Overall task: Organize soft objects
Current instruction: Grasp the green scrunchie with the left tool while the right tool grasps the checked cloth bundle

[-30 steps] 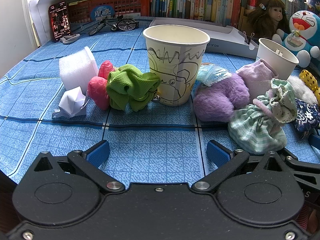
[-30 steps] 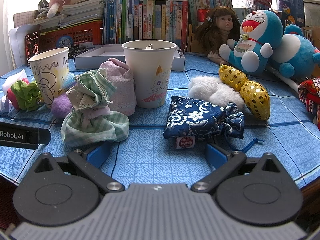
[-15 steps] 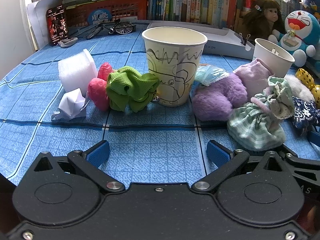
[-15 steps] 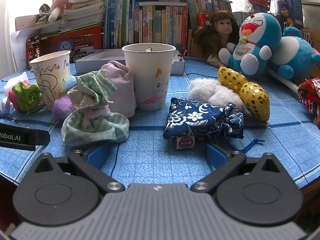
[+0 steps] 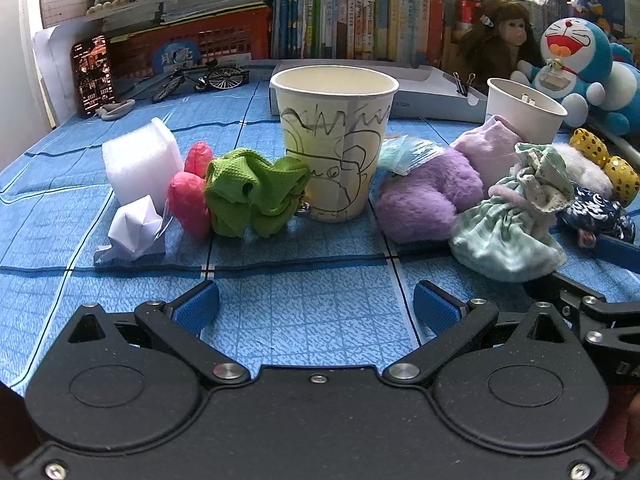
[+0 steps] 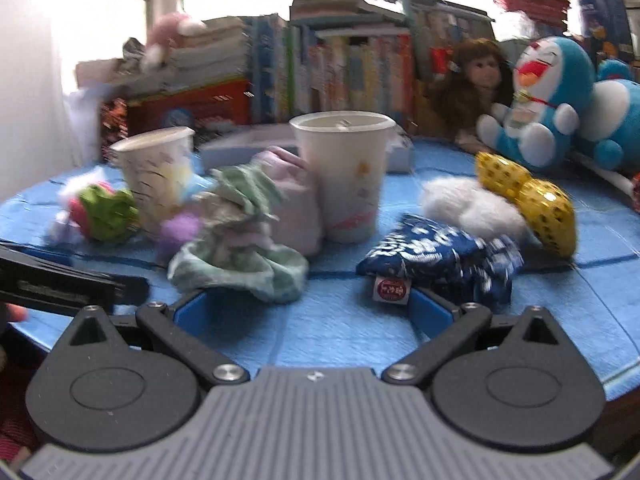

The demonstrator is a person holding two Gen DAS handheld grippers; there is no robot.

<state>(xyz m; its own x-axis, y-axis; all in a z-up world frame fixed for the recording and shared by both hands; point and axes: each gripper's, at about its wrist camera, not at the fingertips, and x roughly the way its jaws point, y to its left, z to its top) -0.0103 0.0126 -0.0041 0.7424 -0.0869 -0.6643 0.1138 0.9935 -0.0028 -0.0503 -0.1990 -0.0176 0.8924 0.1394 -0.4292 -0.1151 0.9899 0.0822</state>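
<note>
Both claws are spread and empty: the left claw faces the doodled cup, the right claw the navy pouch. Pinch the pouch at its bulky middle, judging by its slack cloth.

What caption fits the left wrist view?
Open left claw faces a scribbled paper cup flanked by green cloth and purple plush.

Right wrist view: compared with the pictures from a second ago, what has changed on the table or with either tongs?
The right tongs have moved forward toward the green checked pouch and navy floral pouch; the view is motion-blurred. The left tongs tilted up slightly. Both remain open and empty. The scribbled paper cup, green cloth and purple plush lie where they were.
</note>
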